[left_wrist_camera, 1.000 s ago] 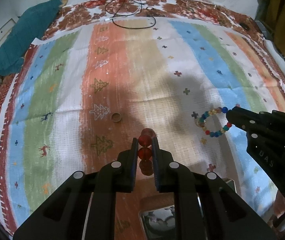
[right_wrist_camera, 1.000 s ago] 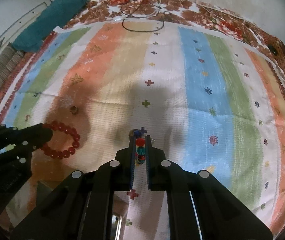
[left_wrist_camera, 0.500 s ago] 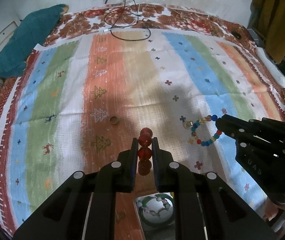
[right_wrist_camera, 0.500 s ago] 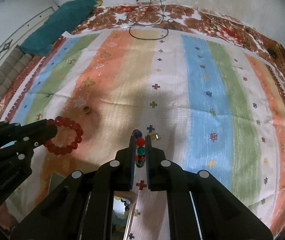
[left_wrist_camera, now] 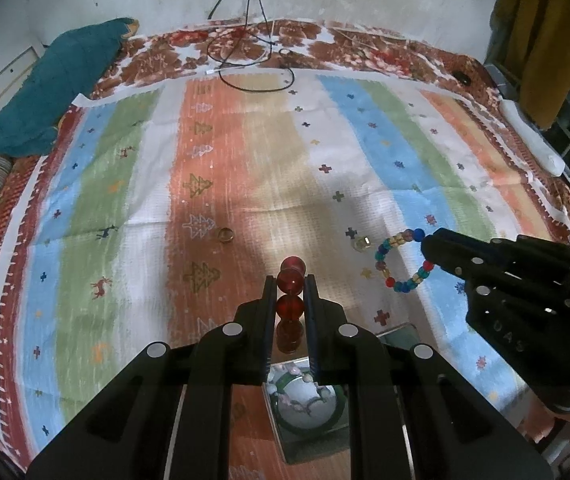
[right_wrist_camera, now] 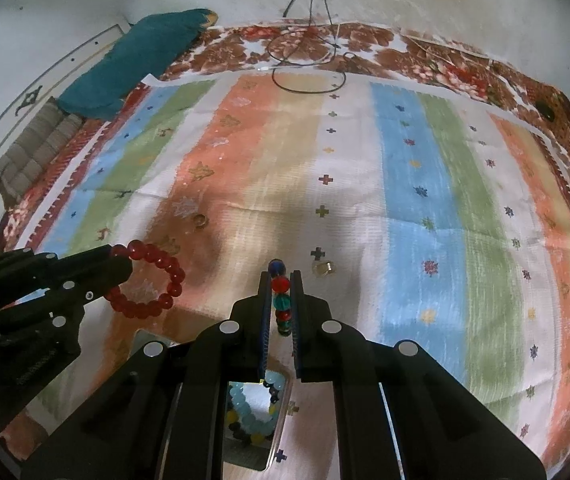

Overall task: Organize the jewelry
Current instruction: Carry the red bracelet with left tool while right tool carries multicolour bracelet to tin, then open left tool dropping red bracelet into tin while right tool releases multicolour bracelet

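My left gripper [left_wrist_camera: 289,282] is shut on a red bead bracelet [left_wrist_camera: 289,305], held edge-on above the striped cloth; from the right wrist view the same red bracelet [right_wrist_camera: 147,284] hangs as a ring from the left gripper [right_wrist_camera: 115,270]. My right gripper [right_wrist_camera: 280,280] is shut on a multicoloured bead bracelet [right_wrist_camera: 282,300], which the left wrist view shows as a loop [left_wrist_camera: 401,260] at the right gripper's tip [left_wrist_camera: 431,246]. Below each gripper an open box compartment holds other bracelets [left_wrist_camera: 305,404] [right_wrist_camera: 255,408].
Two small gold rings lie on the cloth: one [left_wrist_camera: 225,235] on the orange stripe, one [left_wrist_camera: 361,243] near a dark cross mark. A teal cushion [left_wrist_camera: 57,84] sits at the far left; black cables [left_wrist_camera: 253,60] coil at the far edge.
Both grippers have risen and drawn back with their bracelets, so more cloth and wall show. The box compartments below have come into view.
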A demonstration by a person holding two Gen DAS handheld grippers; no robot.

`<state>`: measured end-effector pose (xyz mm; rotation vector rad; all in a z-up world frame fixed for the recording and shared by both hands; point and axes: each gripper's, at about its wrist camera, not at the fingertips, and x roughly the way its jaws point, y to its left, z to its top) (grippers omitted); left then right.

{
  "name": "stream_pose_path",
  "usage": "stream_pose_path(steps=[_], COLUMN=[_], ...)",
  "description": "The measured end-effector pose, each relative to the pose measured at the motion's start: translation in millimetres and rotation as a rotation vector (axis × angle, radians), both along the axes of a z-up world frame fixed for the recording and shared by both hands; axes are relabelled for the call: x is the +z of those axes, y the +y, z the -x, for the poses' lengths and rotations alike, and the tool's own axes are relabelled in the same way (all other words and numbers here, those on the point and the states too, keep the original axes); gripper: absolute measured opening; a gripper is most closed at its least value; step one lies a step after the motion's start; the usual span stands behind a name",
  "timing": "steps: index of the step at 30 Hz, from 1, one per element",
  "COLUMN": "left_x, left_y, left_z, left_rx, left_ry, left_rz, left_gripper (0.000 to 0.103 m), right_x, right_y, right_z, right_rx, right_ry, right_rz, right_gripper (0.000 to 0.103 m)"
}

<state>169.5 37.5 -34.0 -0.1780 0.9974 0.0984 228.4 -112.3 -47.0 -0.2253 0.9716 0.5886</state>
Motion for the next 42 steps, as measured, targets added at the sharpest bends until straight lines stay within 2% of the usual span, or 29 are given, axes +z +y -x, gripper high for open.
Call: stream_pose_path(steps=[20,42], left_x=[15,22], left_y=[-13,-24], left_z=[36,79], left_rx=[-0.018,-0.048], left_ry=[-0.049,-0.079], left_rz=[0.006,0.005], left_gripper=[0.013,0.013], right_x=[14,14], right_y=[-9,-19], right_z=[34,80], right_rx=[0.029,0.091], right_ry=[-0.032,-0.036], right_rz=[-0.029,-0.029], right_gripper=[0.010,0.010])
